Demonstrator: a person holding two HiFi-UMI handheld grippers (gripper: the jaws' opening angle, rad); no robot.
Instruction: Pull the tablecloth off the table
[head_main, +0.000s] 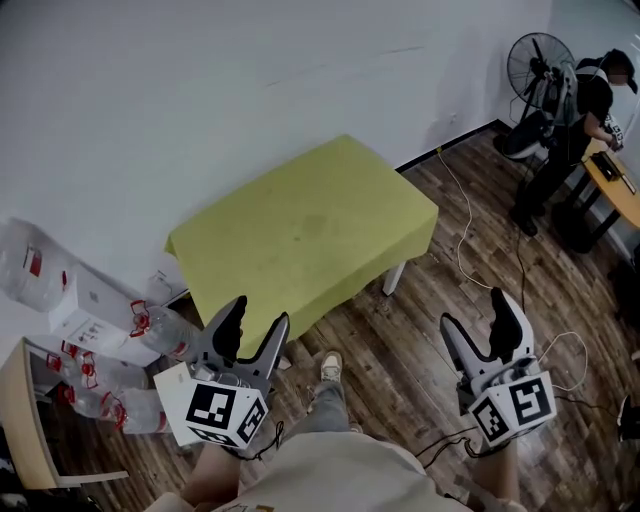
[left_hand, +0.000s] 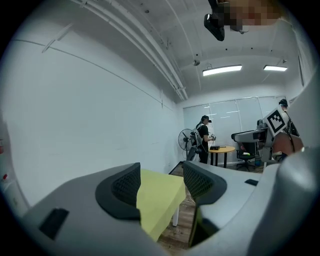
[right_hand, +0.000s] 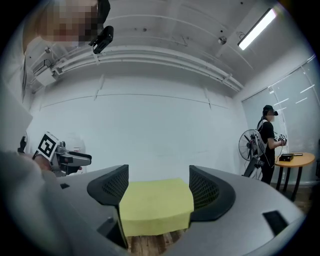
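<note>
Short of the yellow-green tablecloth (head_main: 310, 230), my left gripper (head_main: 258, 315) and right gripper (head_main: 475, 312) stand open, empty. The left is nearer its edge.

White walls (head_main: 250, 60), wood floor (head_main: 400, 350), 1 fan (head_main: 533, 62), perhaps windows (left_hand: 235, 117).

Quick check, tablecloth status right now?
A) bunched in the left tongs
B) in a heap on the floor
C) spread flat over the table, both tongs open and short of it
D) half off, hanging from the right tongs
C: the yellow-green tablecloth lies flat over the table, and the left tongs and right tongs are open, short of its near edge.
</note>
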